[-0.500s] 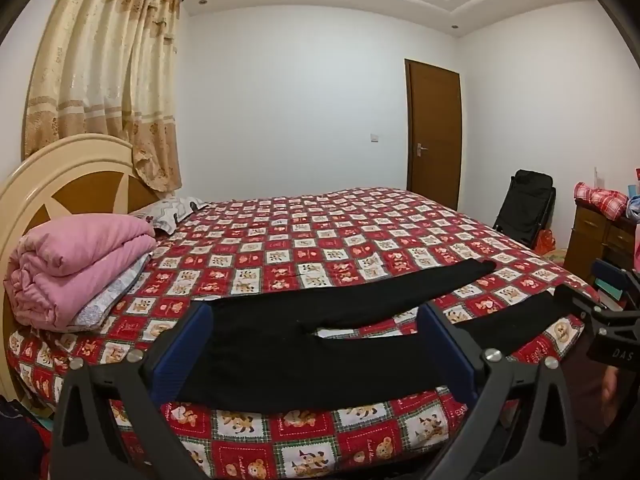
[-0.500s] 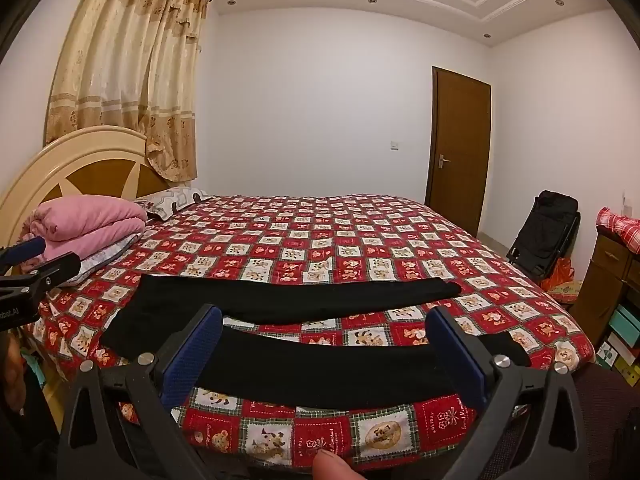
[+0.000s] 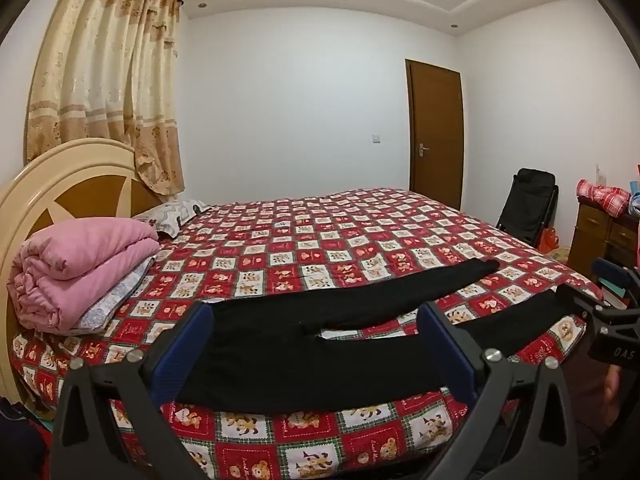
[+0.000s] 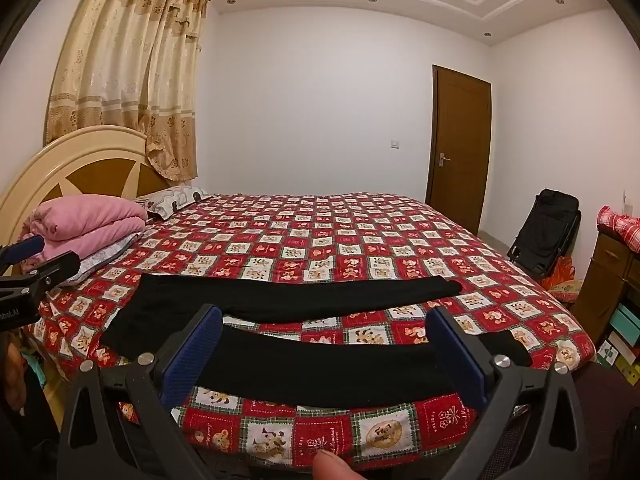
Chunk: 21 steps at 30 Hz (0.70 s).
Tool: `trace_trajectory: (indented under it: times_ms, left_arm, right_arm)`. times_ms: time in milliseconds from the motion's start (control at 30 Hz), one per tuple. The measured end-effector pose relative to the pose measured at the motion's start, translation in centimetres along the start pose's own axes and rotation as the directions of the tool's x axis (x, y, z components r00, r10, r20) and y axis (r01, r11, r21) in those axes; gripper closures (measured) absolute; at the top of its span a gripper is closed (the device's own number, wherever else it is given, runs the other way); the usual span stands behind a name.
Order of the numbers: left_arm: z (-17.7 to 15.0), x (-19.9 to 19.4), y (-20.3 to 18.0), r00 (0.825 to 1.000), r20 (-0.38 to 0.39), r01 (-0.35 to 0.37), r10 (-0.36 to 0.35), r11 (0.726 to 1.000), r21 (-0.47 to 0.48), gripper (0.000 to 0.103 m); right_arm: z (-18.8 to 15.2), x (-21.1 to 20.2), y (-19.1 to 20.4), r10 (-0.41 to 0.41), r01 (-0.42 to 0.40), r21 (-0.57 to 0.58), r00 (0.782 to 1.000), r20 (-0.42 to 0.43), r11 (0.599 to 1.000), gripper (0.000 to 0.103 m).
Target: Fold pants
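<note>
Bed under flat black pants

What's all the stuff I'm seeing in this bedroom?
Pants: one, black, spread flat on bed's near edge, legs apart.
Bedspread: one, red patchwork, covering bed.
Blanket: one, pink, folded by headboard.
Pillow: one, grey-white, at headboard.
Headboard: one, cream and brown.
Curtain: one, beige, left.
Door: one, brown, shut.
Chair: one, black, folded.
Cabinet: one, brown, right.
Left gripper: open, above pants.
Right gripper: open, above pants.
</note>
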<state>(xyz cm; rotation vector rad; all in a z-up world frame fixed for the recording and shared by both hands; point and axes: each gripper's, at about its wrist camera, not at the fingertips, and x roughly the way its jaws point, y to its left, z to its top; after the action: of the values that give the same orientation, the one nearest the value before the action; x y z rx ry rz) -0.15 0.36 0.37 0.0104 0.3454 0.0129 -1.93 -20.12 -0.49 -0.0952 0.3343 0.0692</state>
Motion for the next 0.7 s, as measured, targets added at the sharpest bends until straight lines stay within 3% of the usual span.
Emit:
trace_trajectory:
  times_ms: [700]
  left_arm:
    - [-0.06, 0.15, -0.01, 1.0, -0.003, -0.003, 0.003, 1.0, 0.003, 0.0]
  right_arm:
    - [-0.54, -0.33, -0.03, -0.012, 0.012, -0.004, 1.0, -0.005, 1.0, 0.001]
